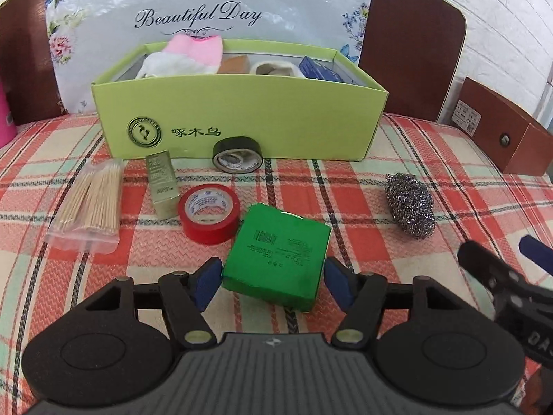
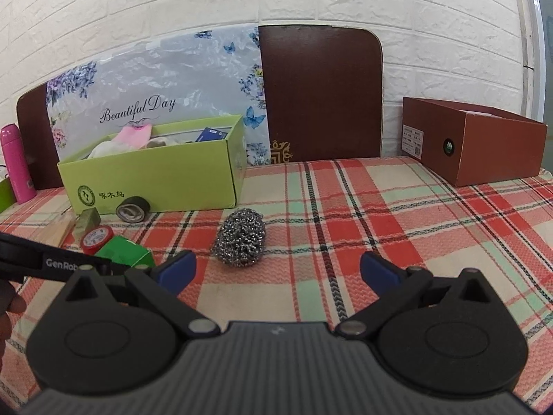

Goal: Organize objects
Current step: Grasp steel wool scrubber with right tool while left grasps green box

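A green packet [image 1: 280, 254] lies on the plaid cloth between the blue pads of my left gripper [image 1: 273, 282]; the pads stand just off its sides, open. The packet also shows in the right wrist view [image 2: 126, 250]. My right gripper [image 2: 276, 271] is open and empty, with a steel wool scrubber [image 2: 240, 240] just ahead of it, left of centre; the scrubber shows in the left wrist view too [image 1: 409, 209]. A lime green box [image 1: 238, 119] holding cloths and small items stands behind. In front of it lie red tape [image 1: 209, 212], black tape [image 1: 237, 154], a gold box [image 1: 161, 186] and a toothpick bag [image 1: 90, 205].
A brown cardboard box [image 2: 484, 145] stands at the far right. A pink bottle [image 2: 15, 162] stands at the far left. A floral bag [image 2: 155, 79] and a brown board [image 2: 323, 93] lean on the white brick wall behind.
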A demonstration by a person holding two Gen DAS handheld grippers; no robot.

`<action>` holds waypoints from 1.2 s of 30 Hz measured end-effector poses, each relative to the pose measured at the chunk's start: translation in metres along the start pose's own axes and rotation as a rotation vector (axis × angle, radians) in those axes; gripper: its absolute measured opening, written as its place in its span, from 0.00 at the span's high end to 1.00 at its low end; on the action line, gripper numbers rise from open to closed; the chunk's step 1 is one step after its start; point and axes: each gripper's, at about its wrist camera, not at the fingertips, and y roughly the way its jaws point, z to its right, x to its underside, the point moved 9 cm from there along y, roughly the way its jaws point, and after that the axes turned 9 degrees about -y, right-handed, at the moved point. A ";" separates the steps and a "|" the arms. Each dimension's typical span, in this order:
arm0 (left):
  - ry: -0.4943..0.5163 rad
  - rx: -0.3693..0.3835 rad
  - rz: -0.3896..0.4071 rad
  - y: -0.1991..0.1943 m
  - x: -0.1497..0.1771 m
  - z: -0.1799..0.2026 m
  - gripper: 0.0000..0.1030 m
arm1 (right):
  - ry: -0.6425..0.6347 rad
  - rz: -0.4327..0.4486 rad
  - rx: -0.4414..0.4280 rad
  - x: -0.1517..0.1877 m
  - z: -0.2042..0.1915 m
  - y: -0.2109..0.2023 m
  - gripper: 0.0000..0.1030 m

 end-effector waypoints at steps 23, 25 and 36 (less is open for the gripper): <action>-0.089 -0.030 -0.028 -0.031 0.029 -0.039 0.35 | -0.149 -0.096 -0.289 0.001 -0.051 0.014 0.84; -0.082 -0.036 -0.026 -0.030 0.029 -0.038 0.35 | -0.164 -0.085 -0.259 0.000 -0.051 0.012 0.73; -0.098 -0.034 -0.012 -0.033 0.023 -0.042 0.31 | -0.128 -0.125 -0.183 -0.009 -0.048 0.070 0.46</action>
